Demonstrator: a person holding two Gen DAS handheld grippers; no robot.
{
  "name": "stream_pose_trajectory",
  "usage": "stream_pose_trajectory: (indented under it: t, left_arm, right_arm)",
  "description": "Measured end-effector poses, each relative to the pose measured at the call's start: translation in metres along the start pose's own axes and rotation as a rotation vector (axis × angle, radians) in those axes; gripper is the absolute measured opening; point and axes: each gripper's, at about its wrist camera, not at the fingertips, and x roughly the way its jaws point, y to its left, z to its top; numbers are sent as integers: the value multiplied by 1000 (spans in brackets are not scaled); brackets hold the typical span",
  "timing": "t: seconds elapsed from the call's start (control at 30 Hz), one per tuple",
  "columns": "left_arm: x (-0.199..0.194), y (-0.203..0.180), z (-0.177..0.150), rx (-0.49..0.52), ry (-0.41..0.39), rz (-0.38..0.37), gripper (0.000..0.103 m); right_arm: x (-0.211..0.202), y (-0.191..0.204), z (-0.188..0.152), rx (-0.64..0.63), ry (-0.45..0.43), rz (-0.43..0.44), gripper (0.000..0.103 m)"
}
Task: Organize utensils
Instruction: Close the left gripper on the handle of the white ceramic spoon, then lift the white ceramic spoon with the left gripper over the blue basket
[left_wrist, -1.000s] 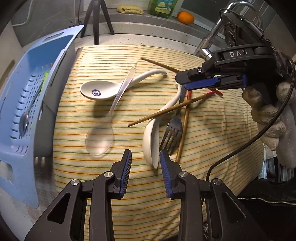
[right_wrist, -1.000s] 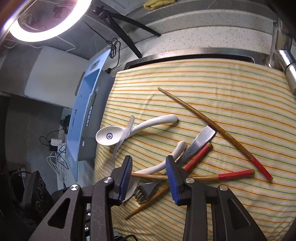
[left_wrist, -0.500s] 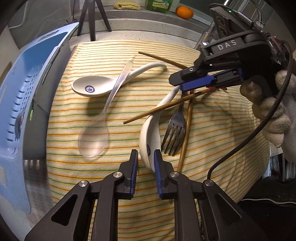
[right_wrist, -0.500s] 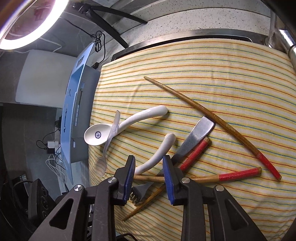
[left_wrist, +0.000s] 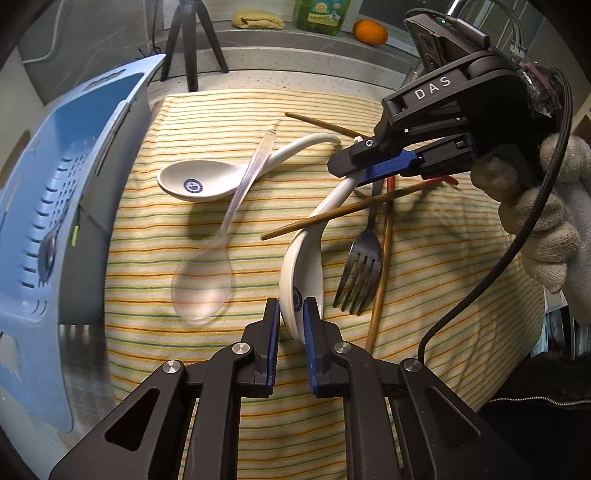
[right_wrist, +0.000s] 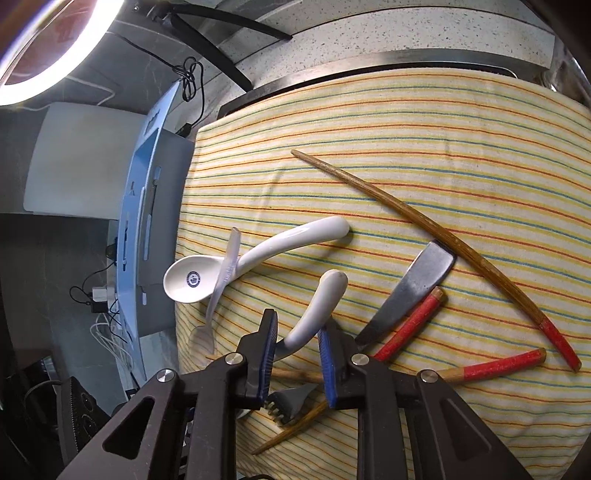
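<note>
On the striped cloth (left_wrist: 155, 258) lie two white ceramic spoons, a clear plastic spoon (left_wrist: 218, 251), a dark fork (left_wrist: 364, 258) and several red-tipped wooden chopsticks (right_wrist: 406, 229). My left gripper (left_wrist: 290, 314) is shut on the bowl of the nearer white spoon (left_wrist: 306, 266), which is tilted on its edge. My right gripper (right_wrist: 295, 332) straddles that spoon's handle (right_wrist: 321, 302), jaws narrowed around it, touching or nearly so. The other white spoon (left_wrist: 199, 181) lies flat at the back left, the clear spoon's handle across it.
A blue slotted basket (left_wrist: 55, 206) stands at the cloth's left edge, holding a utensil. A tripod (left_wrist: 192, 48), a detergent bottle (left_wrist: 321, 14), a sponge and an orange (left_wrist: 369, 31) sit on the counter behind. A faucet is at the far right.
My left gripper moved forward and closed on the nearer white spoon's bowl, tipping it on edge. My right gripper moved in around the spoon's handle and narrowed.
</note>
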Motion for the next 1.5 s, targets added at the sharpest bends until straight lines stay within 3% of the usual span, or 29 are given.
stream_pose_trajectory:
  t: [0.6, 0.97, 1.5]
  left_arm:
    - [-64, 37, -7, -53, -101, 59, 10]
    - [-76, 95, 13, -96, -140, 111, 10]
    - [-40, 175, 23, -150, -33, 142, 10]
  right_arm:
    - [-10, 67, 7, -81, -56, 89, 18]
    - [2, 141, 32, -166, -84, 124, 15]
    - [81, 211, 76, -248, -29, 33, 13]
